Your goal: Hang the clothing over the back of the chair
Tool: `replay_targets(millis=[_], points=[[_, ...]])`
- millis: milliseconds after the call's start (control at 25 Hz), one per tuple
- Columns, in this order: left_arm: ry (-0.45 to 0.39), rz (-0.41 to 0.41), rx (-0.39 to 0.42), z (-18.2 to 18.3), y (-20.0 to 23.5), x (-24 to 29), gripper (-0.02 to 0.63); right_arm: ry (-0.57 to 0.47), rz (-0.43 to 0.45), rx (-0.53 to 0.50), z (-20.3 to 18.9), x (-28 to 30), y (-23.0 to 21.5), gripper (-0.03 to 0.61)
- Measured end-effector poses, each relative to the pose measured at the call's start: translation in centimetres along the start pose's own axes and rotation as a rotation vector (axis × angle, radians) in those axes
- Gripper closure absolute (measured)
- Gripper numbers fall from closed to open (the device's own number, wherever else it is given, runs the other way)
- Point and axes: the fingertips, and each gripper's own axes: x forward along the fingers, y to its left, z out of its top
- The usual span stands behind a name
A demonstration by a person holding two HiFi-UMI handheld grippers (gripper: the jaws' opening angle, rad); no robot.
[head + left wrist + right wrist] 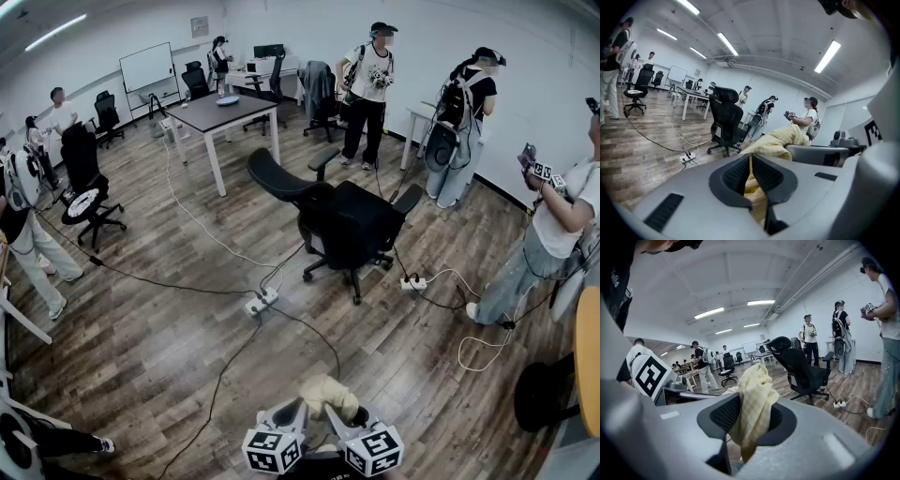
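Observation:
A pale yellow checked garment (328, 395) is bunched between my two grippers at the bottom middle of the head view. My left gripper (750, 174) is shut on a thin fold of the yellow garment (780, 142). My right gripper (752, 416) is shut on a thicker bunch of the garment (752, 397), which sticks up above its jaws. The black office chair (352, 228) stands in the middle of the wooden floor, well ahead of both grippers, with its back (278, 177) reclined to the left.
A white power strip (262, 300) and black cables (169, 284) lie on the floor between me and the chair. A table (225, 116) stands behind it. Several people stand around the room, one close at the right (553, 234). Another black chair (84, 183) is at the left.

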Motion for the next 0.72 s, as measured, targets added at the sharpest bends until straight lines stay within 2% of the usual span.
replay_targets(millis=[240,720], points=[[-0.011,0.018,-0.014,0.5,1.0,-0.2,0.588,-0.014,0.02,0.004,0.7,0.8,0.8,0.476],[-0.021,0.038,-0.013,3.3,5.3,0.6,0.588,0.011,-0.008,0.003,2.3,4.8,0.4,0.472]])
